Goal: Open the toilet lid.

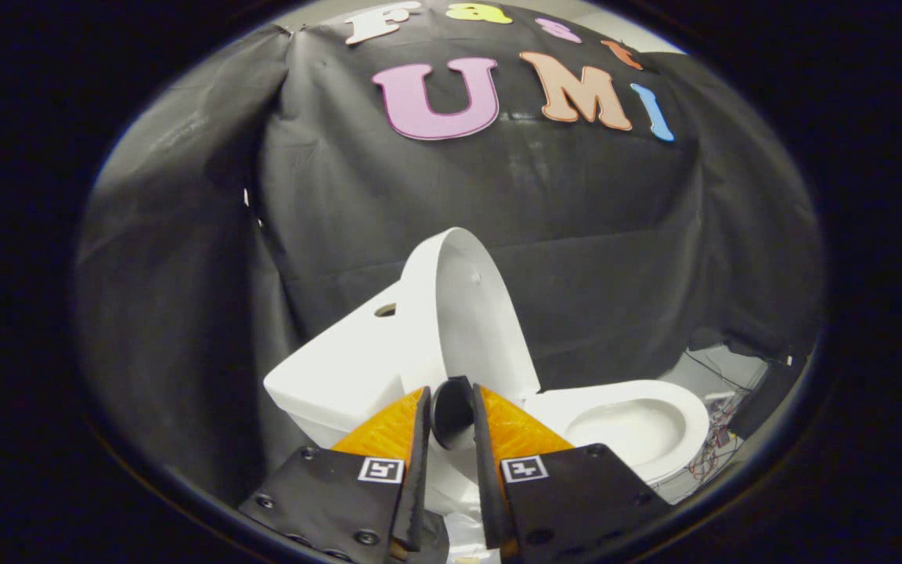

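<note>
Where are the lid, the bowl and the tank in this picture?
lid (pixel 470 313): gripper view, on its raised inner face, beyond the fingers.
bowl (pixel 674 399): gripper view, on its rim.
tank (pixel 341 368): gripper view, on its top.

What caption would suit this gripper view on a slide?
Gripper nearly closed around a dark object, toilet lid raised upright against the tank, bowl open.
</note>
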The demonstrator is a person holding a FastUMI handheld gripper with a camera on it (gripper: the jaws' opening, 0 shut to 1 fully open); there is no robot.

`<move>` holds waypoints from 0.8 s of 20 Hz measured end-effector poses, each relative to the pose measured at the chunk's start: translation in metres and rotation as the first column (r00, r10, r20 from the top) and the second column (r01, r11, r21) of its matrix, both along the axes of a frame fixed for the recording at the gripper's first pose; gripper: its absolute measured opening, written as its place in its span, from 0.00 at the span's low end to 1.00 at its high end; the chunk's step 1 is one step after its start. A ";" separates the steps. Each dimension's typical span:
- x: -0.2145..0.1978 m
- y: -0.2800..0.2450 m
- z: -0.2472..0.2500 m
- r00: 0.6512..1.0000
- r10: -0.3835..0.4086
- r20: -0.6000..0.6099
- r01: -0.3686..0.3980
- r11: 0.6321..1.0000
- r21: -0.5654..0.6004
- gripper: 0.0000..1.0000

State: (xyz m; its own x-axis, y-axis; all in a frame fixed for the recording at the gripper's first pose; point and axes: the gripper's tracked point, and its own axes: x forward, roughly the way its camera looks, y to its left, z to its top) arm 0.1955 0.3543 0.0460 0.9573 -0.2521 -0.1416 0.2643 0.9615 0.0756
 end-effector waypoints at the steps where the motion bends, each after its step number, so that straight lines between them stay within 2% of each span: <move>1: 0.002 0.004 -0.001 0.999 0.032 -0.002 -0.032 0.999 -0.003 0.27; 3: -0.002 0.000 0.001 0.999 0.044 0.001 -0.044 0.999 -0.003 0.41; 5: 0.000 0.005 -0.002 0.996 0.088 0.013 -0.088 0.995 0.037 0.53; 10: -0.019 -0.009 -0.010 0.997 0.071 -0.001 -0.071 0.997 0.021 0.79; 14: -0.039 -0.023 -0.017 0.996 0.086 -0.003 -0.086 0.996 0.017 0.99; 16: -0.048 -0.032 -0.021 0.995 0.094 -0.013 -0.094 0.995 0.020 1.00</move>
State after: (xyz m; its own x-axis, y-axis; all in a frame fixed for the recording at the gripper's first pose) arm 0.1474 0.3223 0.0253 0.9745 -0.1580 -0.1591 0.1740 0.9805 0.0919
